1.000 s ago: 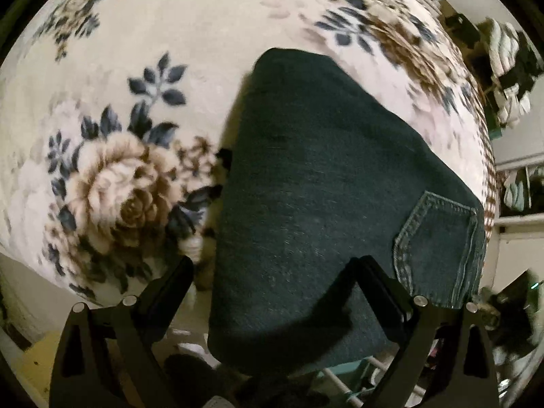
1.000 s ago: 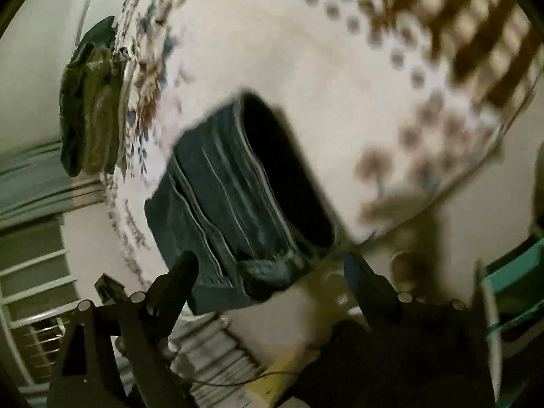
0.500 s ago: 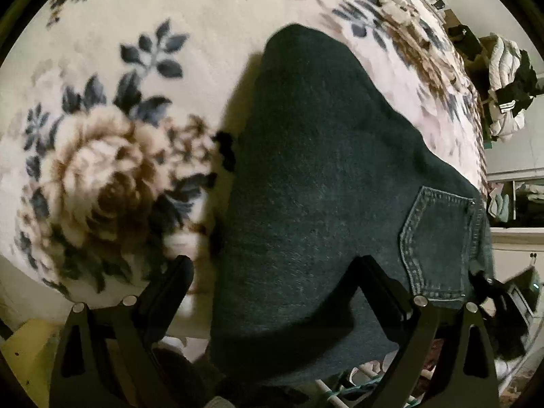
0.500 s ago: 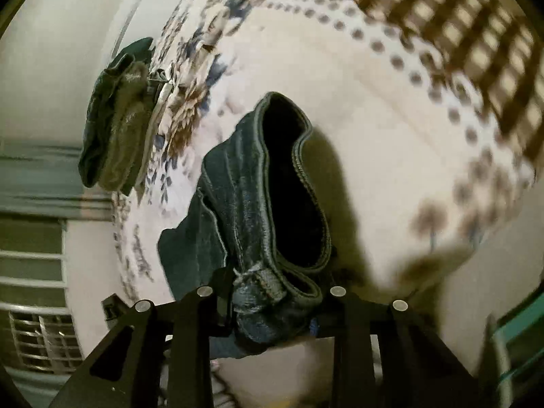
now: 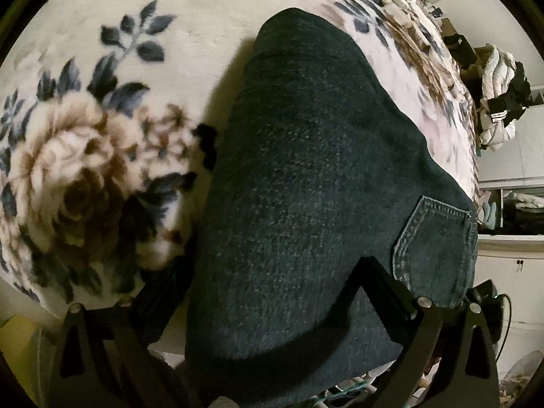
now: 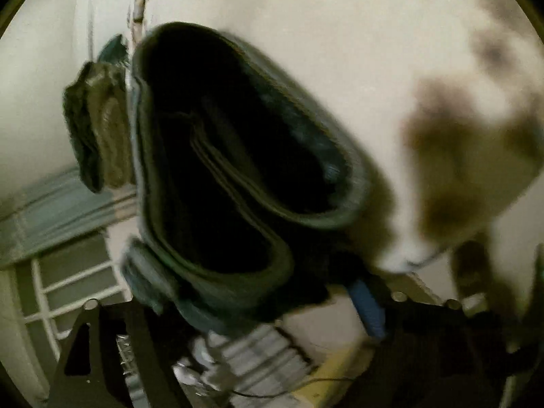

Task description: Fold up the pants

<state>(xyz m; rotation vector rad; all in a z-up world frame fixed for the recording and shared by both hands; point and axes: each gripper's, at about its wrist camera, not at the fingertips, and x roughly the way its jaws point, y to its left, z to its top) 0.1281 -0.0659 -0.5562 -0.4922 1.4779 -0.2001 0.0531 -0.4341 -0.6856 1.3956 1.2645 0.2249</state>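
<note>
The left gripper (image 5: pixel 272 278) is standing wide open, its two black fingers (image 5: pixel 384 285) straddling the near end of the folded jeans (image 5: pixel 306 170) without pinching them. The denim is passing between the fingers and partly over them, and nothing shows the pads bearing on the cloth. From this gripper the jeans are running away toward 1 o'clock, long axis on that line. The back pocket (image 5: pixel 438 248) is lying at about 3 o'clock, and the far rounded end is sitting at 12 o'clock. The bundle is resting on a floral blanket (image 5: pixel 85 156), whose large rose print is lying at 9 o'clock. A heap of striped laundry (image 5: pixel 499 102) is sitting well apart at 2 o'clock.

The right gripper (image 6: pixel 238 309) is showing heavy motion blur. Its fingers are standing either side of the stacked waistband end (image 6: pixel 217 176) of the jeans. The cloth is filling the gap at 12 o'clock and appears to be gripped there. The layered fold edges are opening toward the camera. An olive garment (image 6: pixel 95 129) is lying beyond at 10 o'clock.

Judgement: both grippers are working opposite short ends of one bundle, with the right gripper alone carrying cloth. The coming move turns on the long axis running between the two ends. The left gripper is nearer the pocket end and would need to close before any lift or final fold.
</note>
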